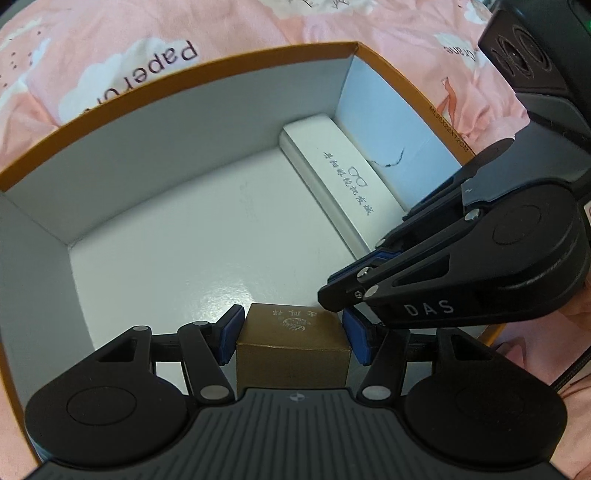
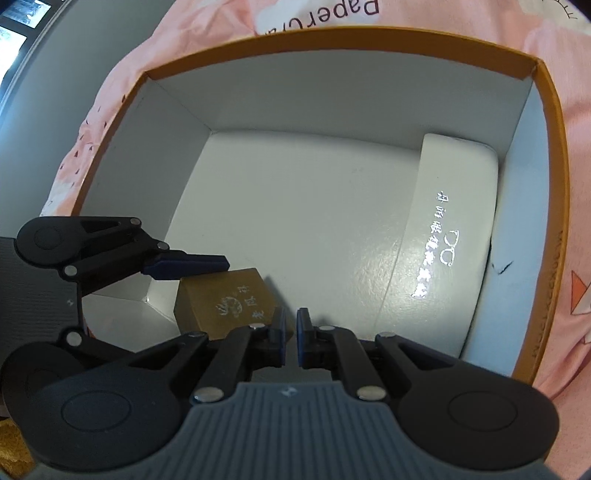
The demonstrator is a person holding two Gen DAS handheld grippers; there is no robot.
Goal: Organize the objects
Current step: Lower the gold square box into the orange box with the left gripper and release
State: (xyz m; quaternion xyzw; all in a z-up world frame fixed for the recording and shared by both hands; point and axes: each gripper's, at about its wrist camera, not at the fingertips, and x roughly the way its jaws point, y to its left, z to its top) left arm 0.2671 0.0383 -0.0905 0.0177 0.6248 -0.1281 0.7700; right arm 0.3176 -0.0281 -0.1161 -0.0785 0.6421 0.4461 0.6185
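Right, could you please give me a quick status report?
Left claw shut on brown box, inside orange box. Right claw shut, empty. White case clear.

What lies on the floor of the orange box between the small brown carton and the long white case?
Nothing: between the small brown carton and the long white case only bare white floor of the orange box shows, clearest in the right wrist view.

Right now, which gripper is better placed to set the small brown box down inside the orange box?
Left. The left gripper has the brown box between its jaws, low over the orange box's white floor. The right gripper is shut on nothing, beside it, nearer the white glasses case.
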